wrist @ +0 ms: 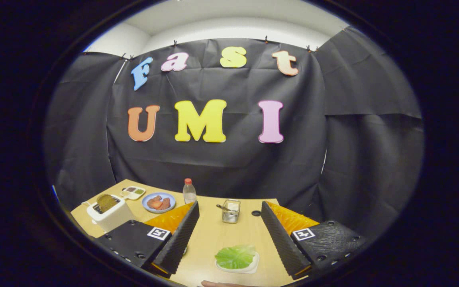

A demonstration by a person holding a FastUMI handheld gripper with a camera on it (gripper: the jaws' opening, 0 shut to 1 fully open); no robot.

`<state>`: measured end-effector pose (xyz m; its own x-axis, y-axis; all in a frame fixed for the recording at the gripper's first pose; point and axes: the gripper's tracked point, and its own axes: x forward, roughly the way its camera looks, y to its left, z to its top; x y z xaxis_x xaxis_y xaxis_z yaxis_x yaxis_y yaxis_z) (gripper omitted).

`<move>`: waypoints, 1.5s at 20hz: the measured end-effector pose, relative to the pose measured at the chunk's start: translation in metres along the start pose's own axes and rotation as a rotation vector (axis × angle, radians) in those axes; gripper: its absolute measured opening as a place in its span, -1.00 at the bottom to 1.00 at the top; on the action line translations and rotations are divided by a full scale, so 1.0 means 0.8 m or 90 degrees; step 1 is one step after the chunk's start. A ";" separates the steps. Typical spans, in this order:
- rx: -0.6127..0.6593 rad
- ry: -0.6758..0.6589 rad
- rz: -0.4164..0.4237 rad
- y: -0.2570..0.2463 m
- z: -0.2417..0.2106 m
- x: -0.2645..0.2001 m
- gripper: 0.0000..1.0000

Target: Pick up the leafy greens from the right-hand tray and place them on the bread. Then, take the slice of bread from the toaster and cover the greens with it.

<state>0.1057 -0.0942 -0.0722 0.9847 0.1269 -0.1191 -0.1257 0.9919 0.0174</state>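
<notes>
The gripper (229, 209) hangs above the wooden table (213, 235) with its fingers spread wide, nothing between them. Below the gap, toward the right finger, the leafy greens (235, 256) lie on a white tray (249, 268). Off beyond the left finger stands the white toaster (110, 213), a brown slice of bread (106, 202) poking from its slot. Behind it sit a blue plate (158, 202) (reddish food, hard to name), a small bottle (189, 191) and a wire basket (231, 211).
</notes>
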 end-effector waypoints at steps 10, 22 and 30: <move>0.013 0.254 0.016 -0.071 -0.226 0.150 0.91; 0.069 0.450 0.041 -0.071 -0.357 0.227 0.54; 0.042 0.442 0.032 -0.058 -0.348 0.229 -0.91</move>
<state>0.2588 -0.1166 -0.3716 0.6707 0.1662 -0.7229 -0.1396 0.9854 0.0970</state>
